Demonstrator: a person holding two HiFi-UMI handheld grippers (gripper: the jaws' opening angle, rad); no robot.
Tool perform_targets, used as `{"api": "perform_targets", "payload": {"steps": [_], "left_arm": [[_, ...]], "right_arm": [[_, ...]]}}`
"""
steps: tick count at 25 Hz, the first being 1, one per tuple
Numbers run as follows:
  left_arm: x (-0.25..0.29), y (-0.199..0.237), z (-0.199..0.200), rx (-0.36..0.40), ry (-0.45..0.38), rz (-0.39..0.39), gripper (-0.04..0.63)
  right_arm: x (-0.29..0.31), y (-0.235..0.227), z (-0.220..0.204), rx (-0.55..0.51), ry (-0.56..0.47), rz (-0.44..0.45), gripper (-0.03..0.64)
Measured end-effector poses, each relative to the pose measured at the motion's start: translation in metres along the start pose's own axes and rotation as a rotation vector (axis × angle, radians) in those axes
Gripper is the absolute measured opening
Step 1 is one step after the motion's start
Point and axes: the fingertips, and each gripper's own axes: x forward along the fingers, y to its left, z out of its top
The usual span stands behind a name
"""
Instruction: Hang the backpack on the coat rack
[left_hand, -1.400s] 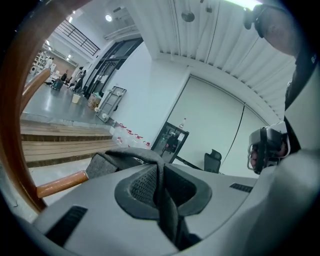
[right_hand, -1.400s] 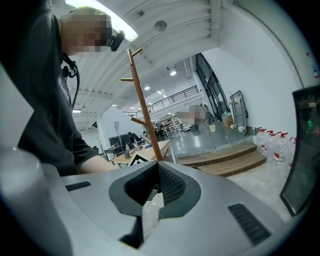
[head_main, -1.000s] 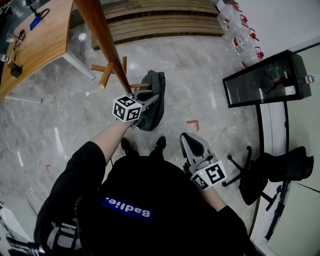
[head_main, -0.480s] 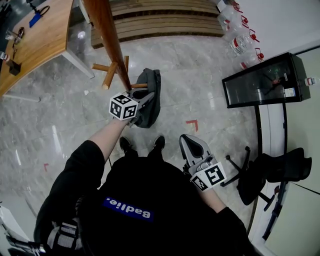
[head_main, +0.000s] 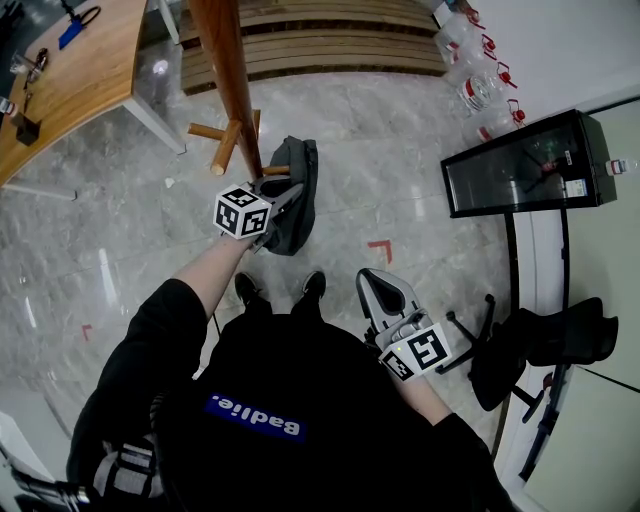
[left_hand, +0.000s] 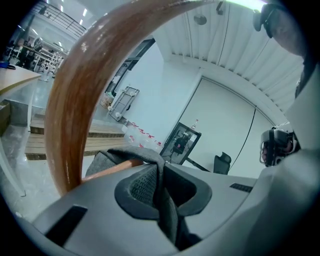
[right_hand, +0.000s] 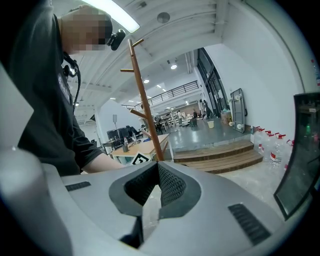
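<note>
Head view shows our left gripper (head_main: 283, 192) clamped on the top strap (left_hand: 146, 156) of the backpack (head_main: 298, 215), now close against the coat rack (head_main: 232, 90) pole — a second ago it hung slightly nearer us and further right. Along its jaws, the strap drapes over a wooden peg (left_hand: 111, 169), so we judge the hang nearly done — only letting go remains. Our right gripper (head_main: 384, 295) sits closed and empty, near right.
</note>
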Motion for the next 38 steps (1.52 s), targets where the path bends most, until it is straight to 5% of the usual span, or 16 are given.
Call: {"api": "perform_targets", "payload": {"steps": [38], "left_arm": [[-0.036,0.056,-0.039,-0.039,0.050,0.102,0.052]], "right_arm": [[0.004,0.019,-0.016,-0.026,0.064,0.033,0.008]]}}
